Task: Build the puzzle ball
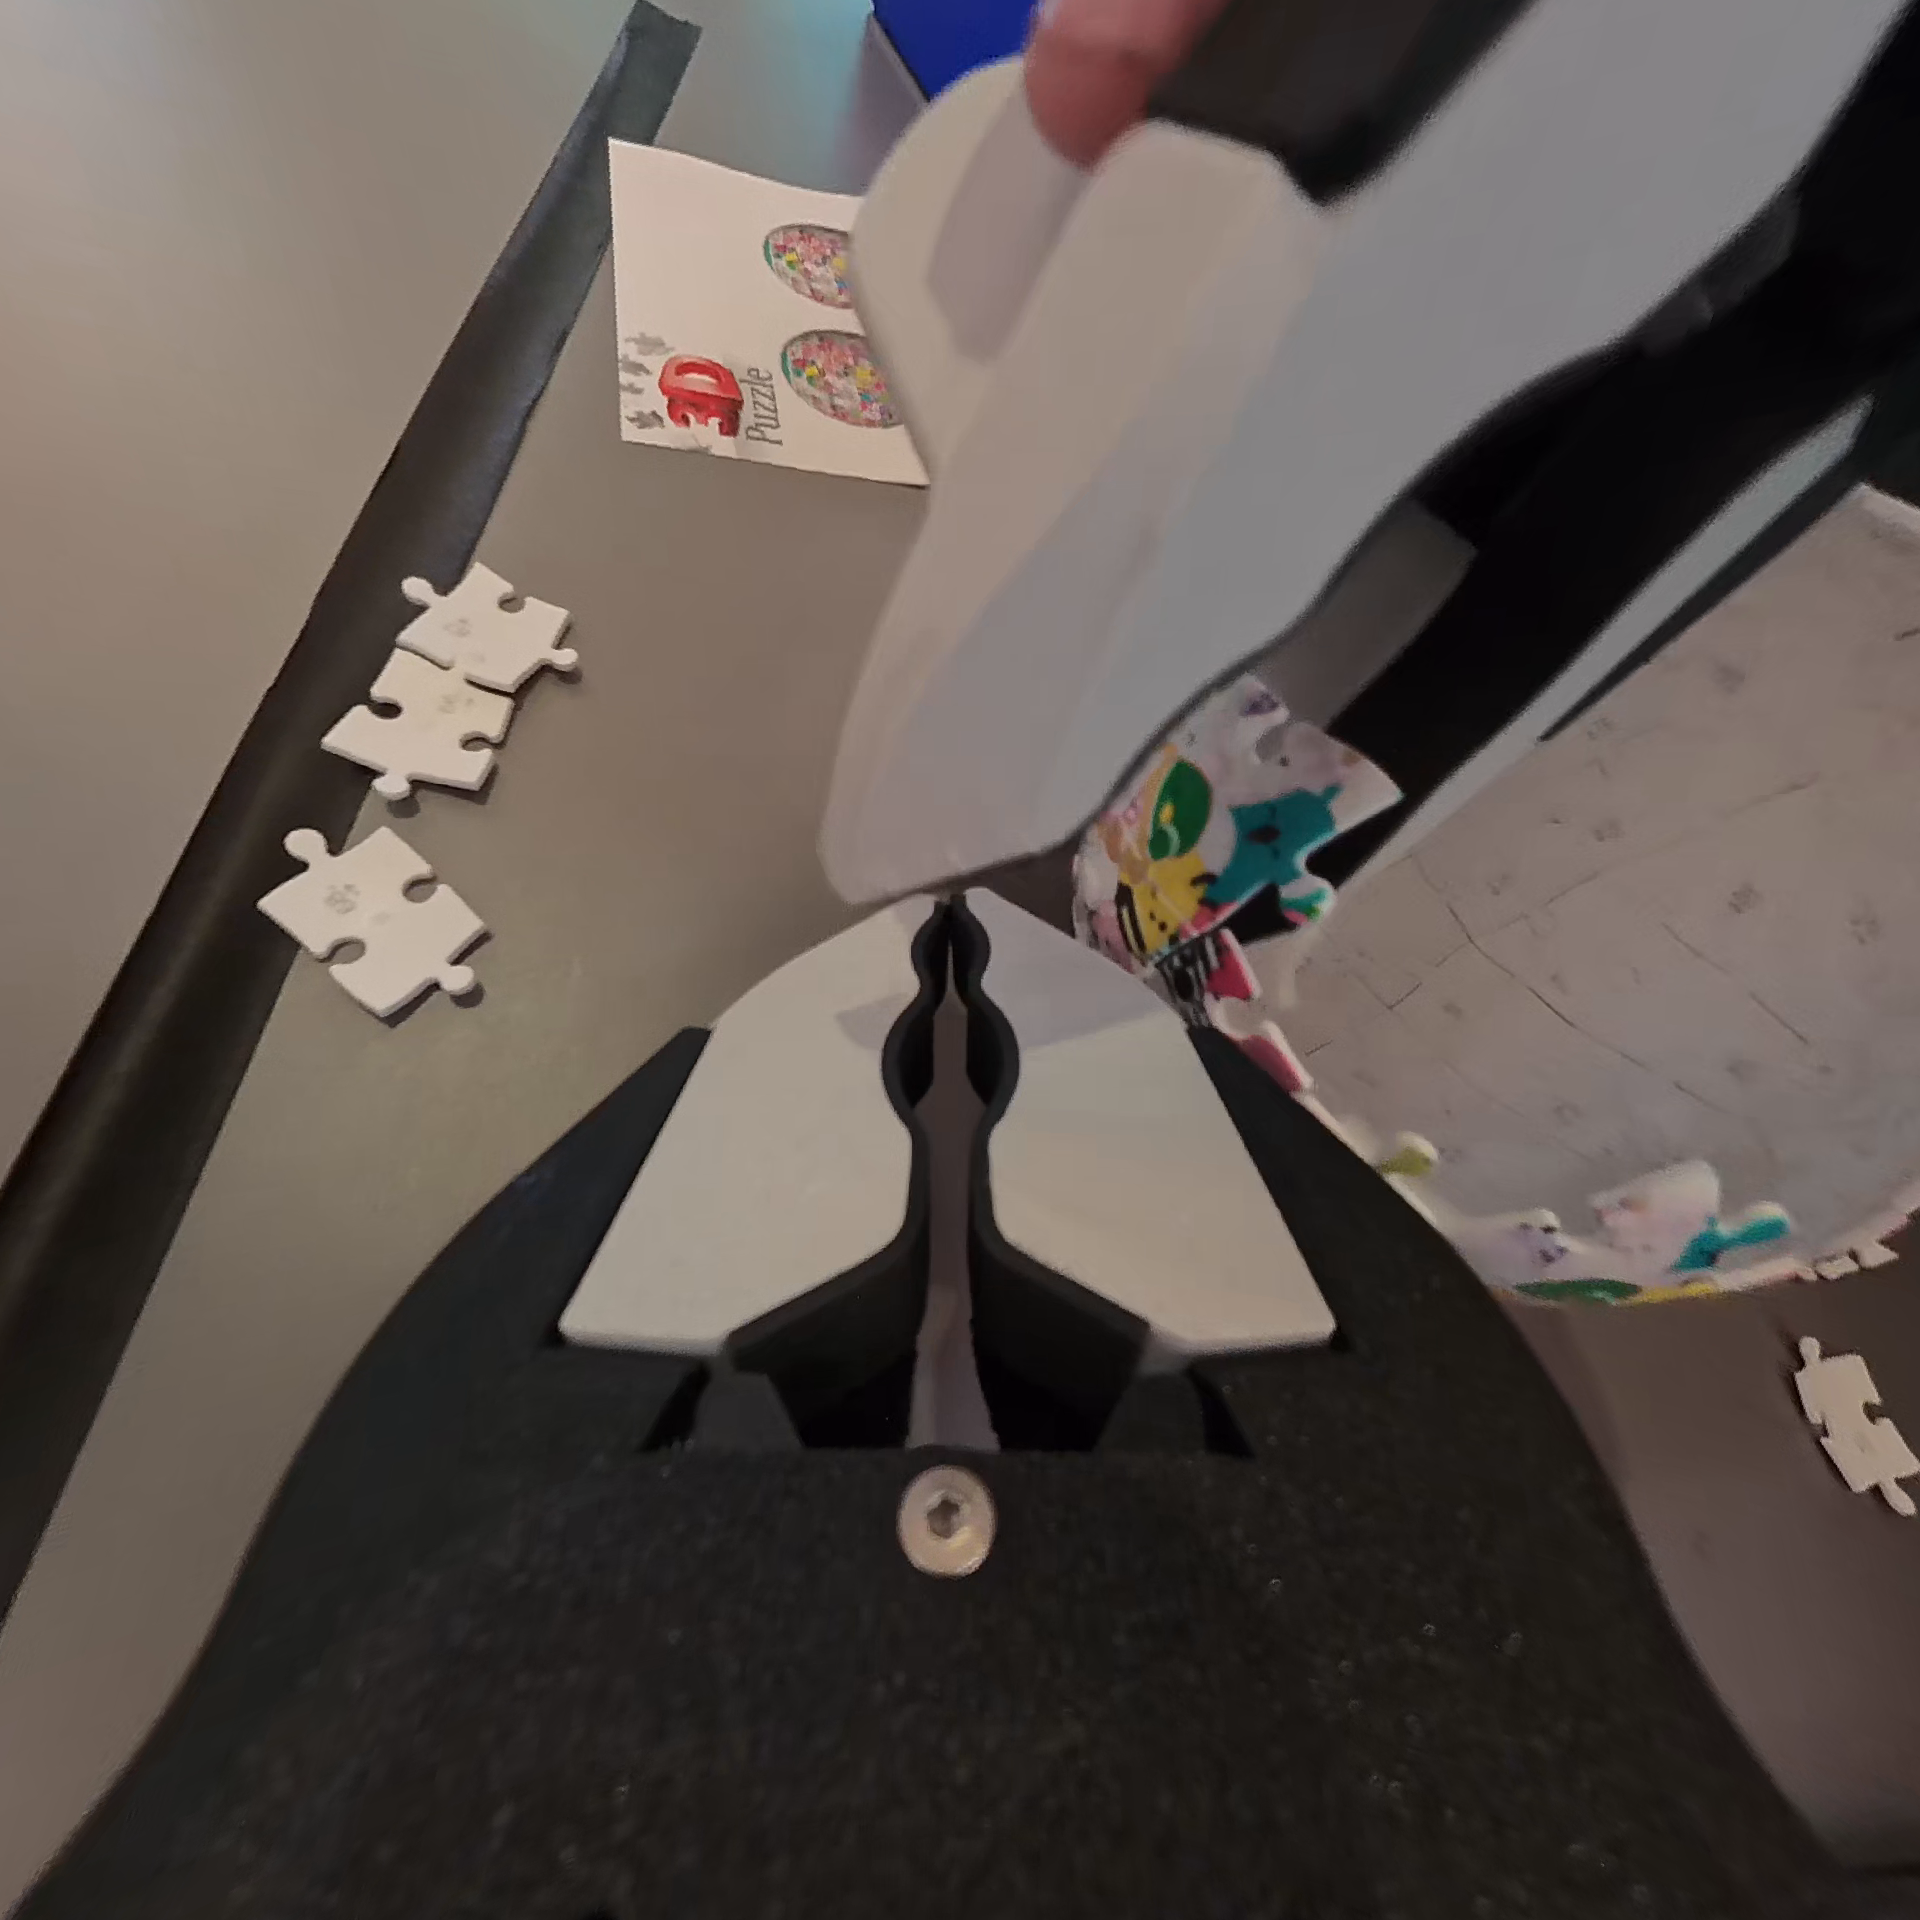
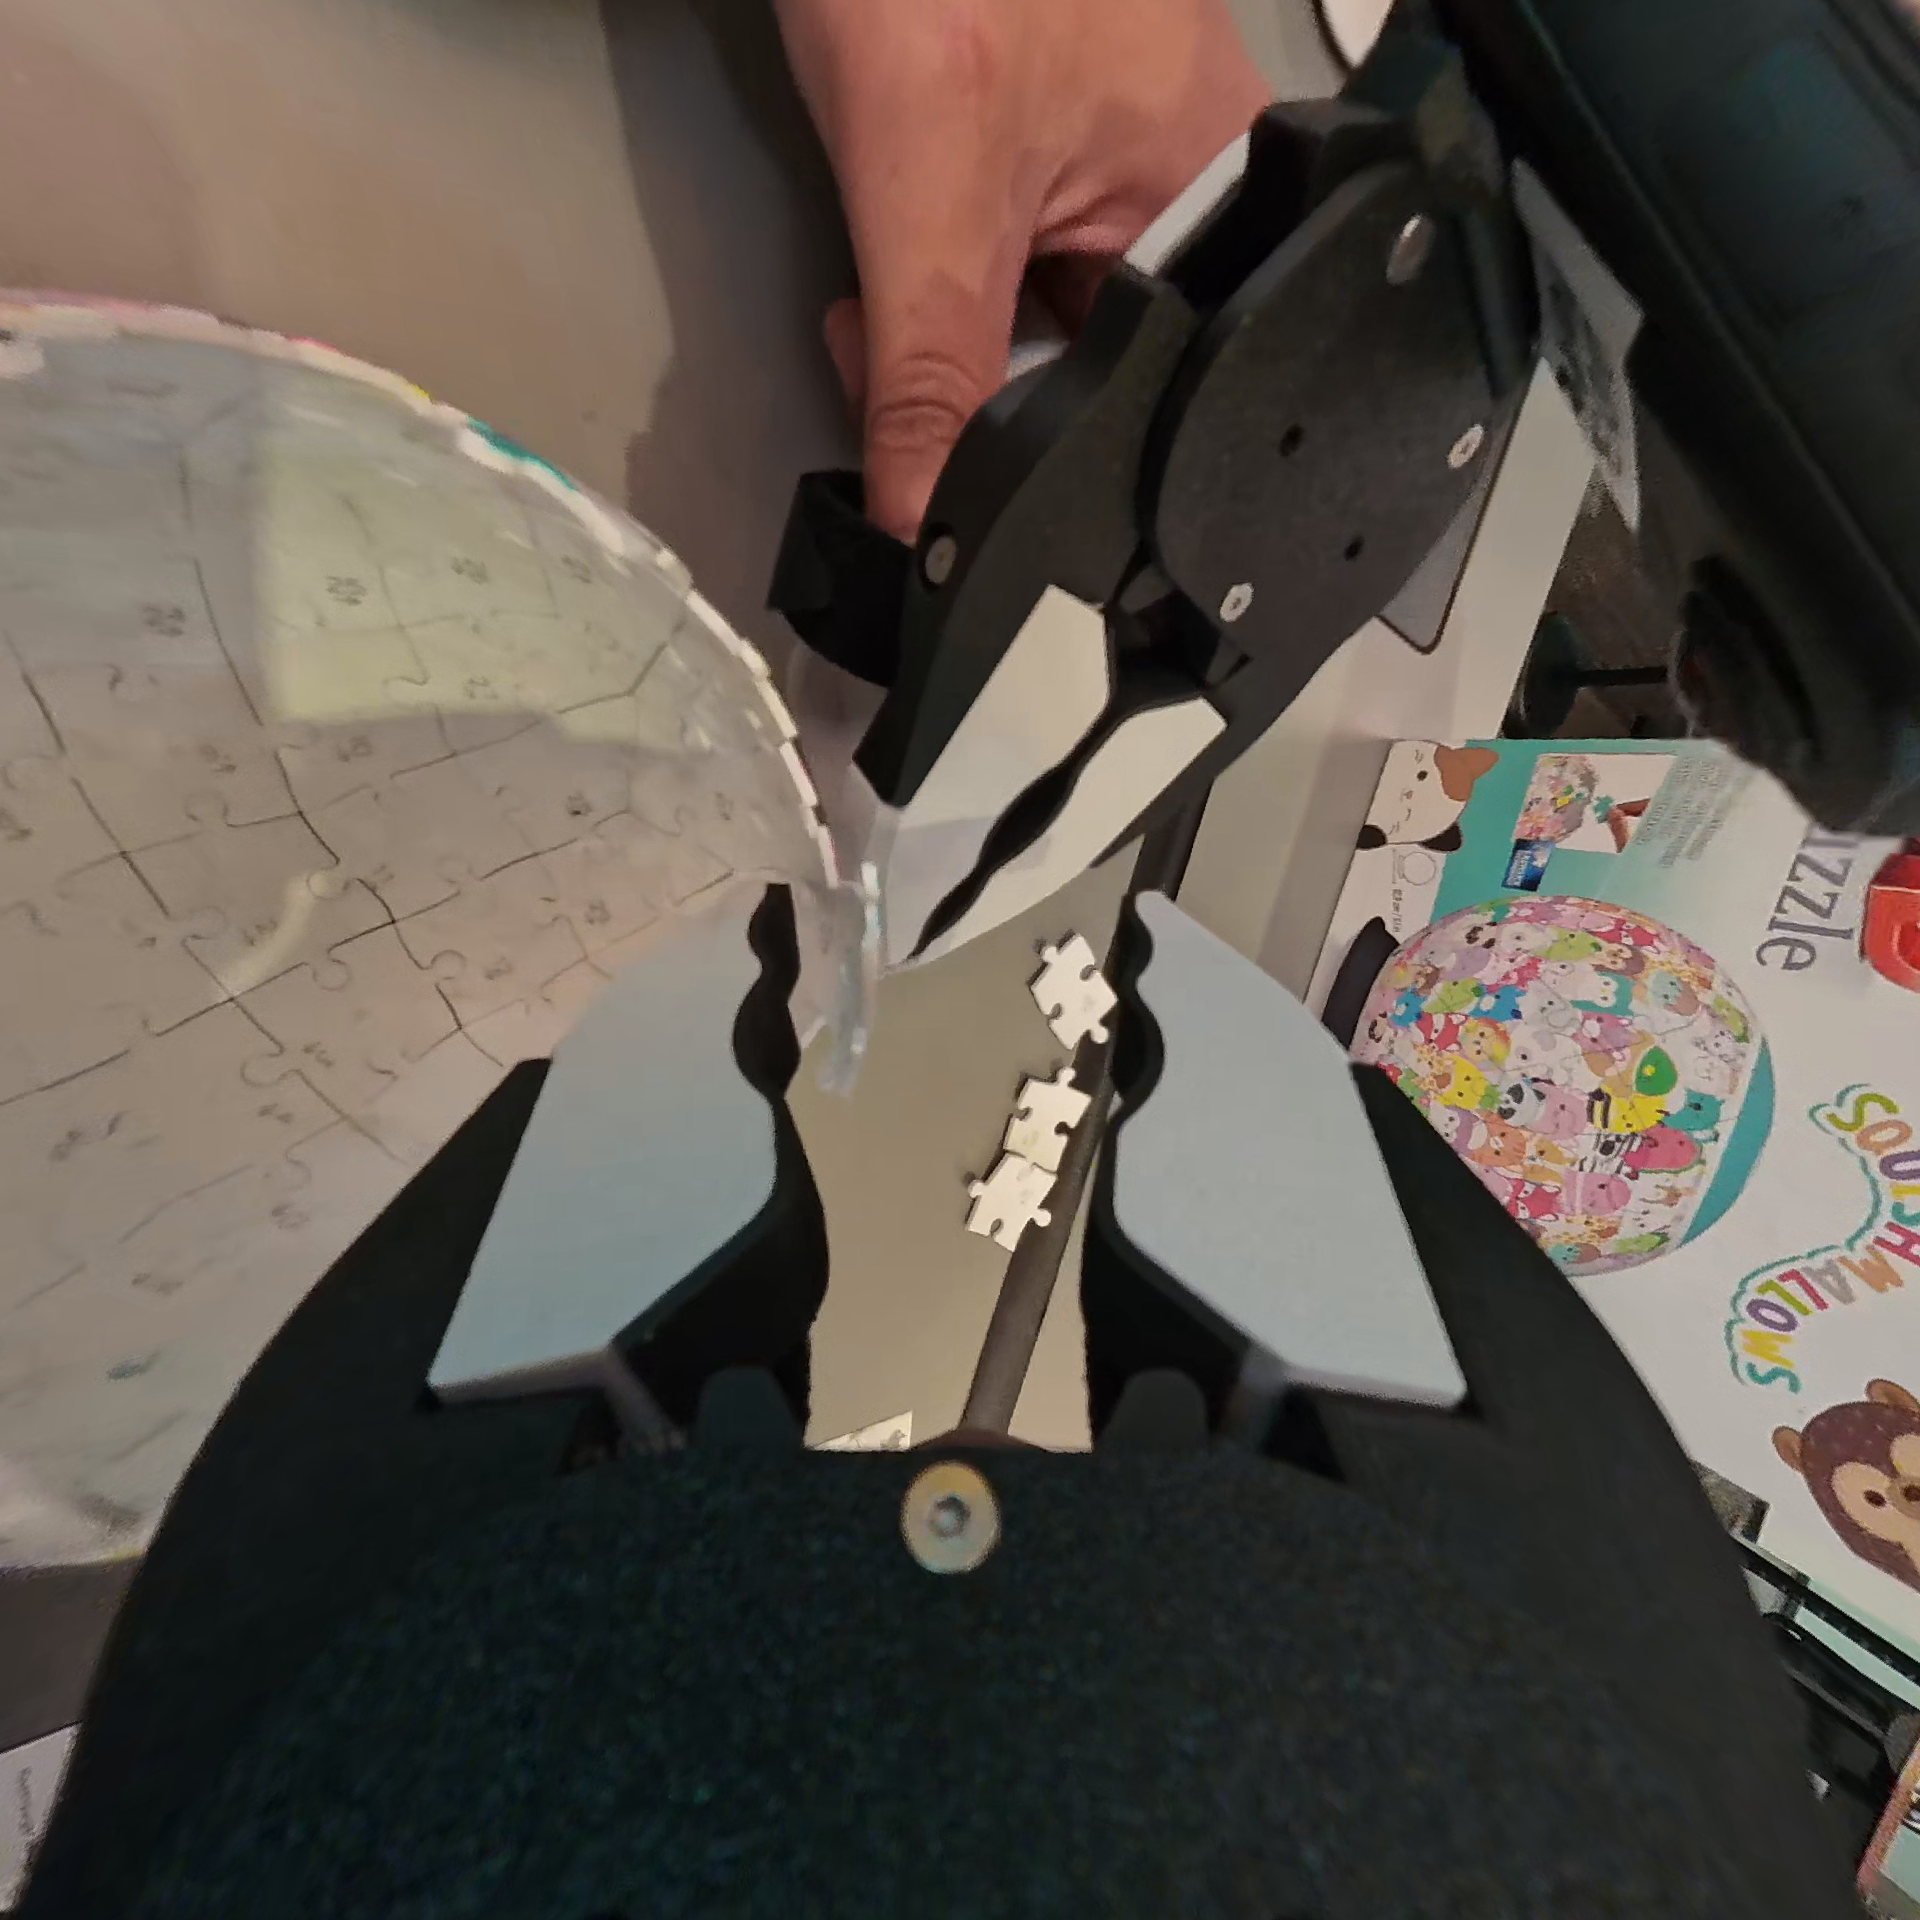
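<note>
The half-built puzzle ball point(image 2: 312, 831) shows its white numbered inside; it also shows in the left wrist view point(image 1: 1662, 883), with a colourful outer edge. My right gripper point(image 2: 956, 977) is open and straddles the ball's rim, where a blurred rim piece point(image 2: 852, 987) sits between the jaws close to the left finger. One of its white fingers point(image 1: 1039, 520) looms large in the left wrist view. My left gripper point(image 1: 951, 914) is shut with nothing seen between its tips. It also shows in the right wrist view point(image 2: 935, 935), just beside the rim. Three loose white pieces point(image 1: 426, 727) lie face down on the grey table.
A printed leaflet point(image 1: 748, 332) lies at the far side of the table point(image 1: 675, 727). Another loose piece point(image 1: 1860, 1423) lies at the right by the ball. The puzzle box point(image 2: 1558, 1091) lies to the right. A dark strip point(image 1: 312, 779) runs along the table's left edge. A hand point(image 2: 935, 260) holds the left gripper. My right fingertips sit around 4 cm from my left ones.
</note>
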Tool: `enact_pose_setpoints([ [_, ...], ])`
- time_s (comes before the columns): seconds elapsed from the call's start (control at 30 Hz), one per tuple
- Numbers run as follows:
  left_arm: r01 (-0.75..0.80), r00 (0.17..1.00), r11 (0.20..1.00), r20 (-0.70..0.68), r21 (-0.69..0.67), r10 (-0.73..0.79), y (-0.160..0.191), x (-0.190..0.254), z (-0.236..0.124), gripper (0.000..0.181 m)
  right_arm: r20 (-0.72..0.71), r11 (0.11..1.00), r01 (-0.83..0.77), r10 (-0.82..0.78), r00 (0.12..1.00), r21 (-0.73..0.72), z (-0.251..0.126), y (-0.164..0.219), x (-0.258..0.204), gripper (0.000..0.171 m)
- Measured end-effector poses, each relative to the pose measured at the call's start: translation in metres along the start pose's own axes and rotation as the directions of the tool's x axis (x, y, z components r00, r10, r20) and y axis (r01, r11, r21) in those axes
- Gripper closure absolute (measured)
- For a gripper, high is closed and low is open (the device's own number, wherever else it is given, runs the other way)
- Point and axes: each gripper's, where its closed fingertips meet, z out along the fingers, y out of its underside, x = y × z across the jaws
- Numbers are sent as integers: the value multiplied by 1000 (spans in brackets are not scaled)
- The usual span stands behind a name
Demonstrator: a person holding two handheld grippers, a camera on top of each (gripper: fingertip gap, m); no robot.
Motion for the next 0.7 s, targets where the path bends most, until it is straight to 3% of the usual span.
enact_pose_setpoints([
  [0.7, -10, 1000, 1000, -4, 11, 10, 3, 8, -5, 181, -23, 1000, -5, 5, 1000, 24, -3, -7, 4, 114],
])
